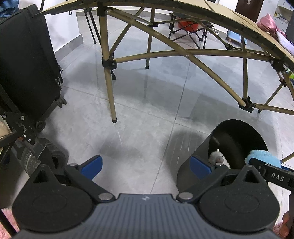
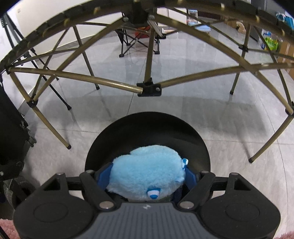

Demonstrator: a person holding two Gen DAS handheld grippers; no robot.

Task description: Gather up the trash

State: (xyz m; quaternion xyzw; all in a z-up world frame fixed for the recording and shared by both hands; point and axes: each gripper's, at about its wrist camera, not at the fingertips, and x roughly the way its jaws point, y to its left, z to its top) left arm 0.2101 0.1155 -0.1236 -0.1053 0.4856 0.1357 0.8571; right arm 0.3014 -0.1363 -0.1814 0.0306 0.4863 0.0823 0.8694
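Place: room in a home, lived in and a bit cluttered.
Floor: large glossy grey tiles [image 1: 147, 114], white walls with a grey skirting.
Furniture: folding camping desk [image 1: 229, 16] on tan metal legs; folding camp chair [image 1: 189, 29] with an orange seat behind it.
Luggage: black suitcase [image 1: 27, 60] on wheels, standing by the wall.
Soft things: pink cloth [image 1: 266, 23] lying on the desk; pink rug [image 2: 7, 228] at the bottom edge.
Storage: cardboard boxes [image 2: 286, 49] and a green packet [image 2: 271, 43] against the far side.
Bin: black round trash can [image 2: 147, 132] on the floor, plush toys inside.
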